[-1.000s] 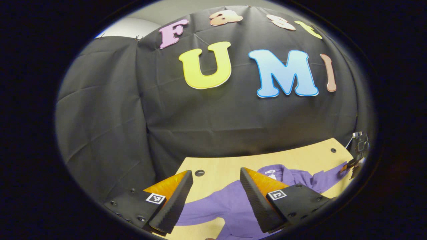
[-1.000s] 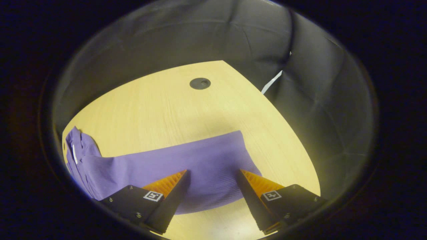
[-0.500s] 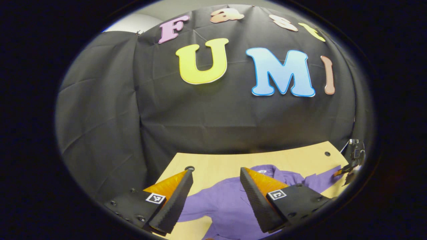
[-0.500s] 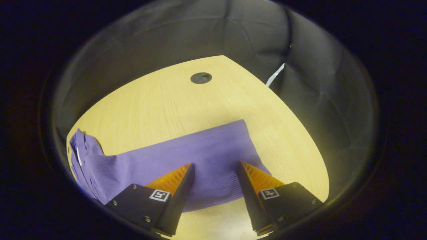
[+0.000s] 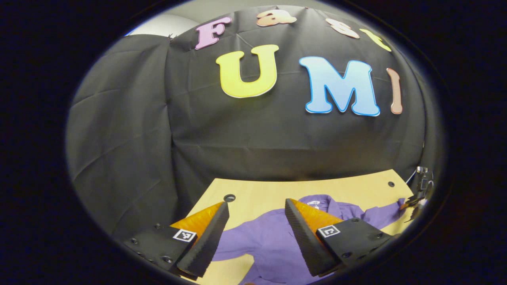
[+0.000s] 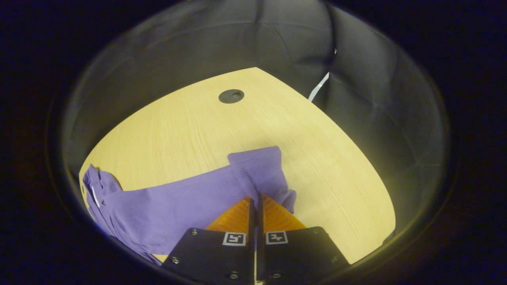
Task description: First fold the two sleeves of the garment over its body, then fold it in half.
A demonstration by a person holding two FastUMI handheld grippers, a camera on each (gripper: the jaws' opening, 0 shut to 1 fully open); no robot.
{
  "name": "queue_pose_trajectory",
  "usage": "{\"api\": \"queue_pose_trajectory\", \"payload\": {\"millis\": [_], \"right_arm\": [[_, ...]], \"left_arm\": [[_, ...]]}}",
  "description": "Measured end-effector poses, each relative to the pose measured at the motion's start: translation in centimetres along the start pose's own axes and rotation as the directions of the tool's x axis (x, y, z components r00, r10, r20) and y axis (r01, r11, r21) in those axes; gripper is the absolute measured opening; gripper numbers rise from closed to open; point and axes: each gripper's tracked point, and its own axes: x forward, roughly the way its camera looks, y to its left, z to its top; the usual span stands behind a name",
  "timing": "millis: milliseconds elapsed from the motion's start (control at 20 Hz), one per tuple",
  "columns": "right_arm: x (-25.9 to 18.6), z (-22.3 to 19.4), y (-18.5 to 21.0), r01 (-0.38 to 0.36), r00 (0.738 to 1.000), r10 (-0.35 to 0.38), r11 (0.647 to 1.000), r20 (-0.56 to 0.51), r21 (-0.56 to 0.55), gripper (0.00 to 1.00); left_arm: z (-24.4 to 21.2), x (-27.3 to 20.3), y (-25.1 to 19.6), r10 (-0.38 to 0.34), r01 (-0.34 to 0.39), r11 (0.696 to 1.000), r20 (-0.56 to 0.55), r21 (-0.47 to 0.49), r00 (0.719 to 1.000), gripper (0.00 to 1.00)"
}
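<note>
The garment (image 6: 190, 206) is matt, finely ribbed cloth; the table (image 6: 190, 130) is smooth, light-grained wood.

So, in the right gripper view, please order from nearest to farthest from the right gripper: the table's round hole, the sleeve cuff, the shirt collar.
1. Sleeve cuff, pinched at the fingers.
2. Shirt collar, far left.
3. Round hole, far up the table.

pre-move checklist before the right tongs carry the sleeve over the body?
1. Right tongs shut on the sleeve: ok, cloth bunched between the fingers.
2. Sleeve lifted off the table: cannot tell.
3. Left tongs open and holding nothing: ok.
4. Shirt body spread flat to receive the fold: ok, as far as the left gripper view shows.
5. Other sleeve unfolded, lying out to the side: ok, next in line.
</note>
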Motion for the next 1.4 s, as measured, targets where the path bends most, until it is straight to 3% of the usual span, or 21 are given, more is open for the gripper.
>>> {"api": "queue_pose_trajectory", "payload": {"millis": [200,250,300,650,1000,1400], "right_arm": [[-0.1,0.3,0.1,-0.023,1.0,0.022,1.0,0.007,0.015,0.05],[-0.1,0.4,0.1,-0.025,1.0,0.025,0.999,0.006,0.032,0.05],[-0.6,0.7,0.4,-0.031,0.999,0.031,0.998,0.011,0.051,0.04],[-5.0,3.7,6.3,-0.169,0.983,0.157,0.978,0.1,0.126,0.02],[-11.4,5.0,16.9,-0.374,0.922,0.356,0.92,0.154,0.117,0.01],[-17.9,1.1,30.7,-0.549,0.833,0.546,0.835,0.093,0.019,0.01]], "left_arm": [[0.2,-0.3,0.2,0.003,-0.003,1.0,0.004,-0.001,1.0,0.96],[0.3,-0.1,0.1,0.0,0.0,1.0,0.002,0.001,1.0,1.0],[0.5,-0.2,0.1,-0.001,0.001,1.0,0.004,0.005,1.0,0.96],[1.2,-1.3,0.6,-0.002,0.001,0.999,0.029,0.033,1.0,1.0],[0.1,-3.9,3.9,0.038,-0.038,0.999,0.026,0.009,0.999,1.0],[-2.3,-7.0,10.0,0.123,-0.122,0.989,0.003,-0.087,0.992,1.0]]}}
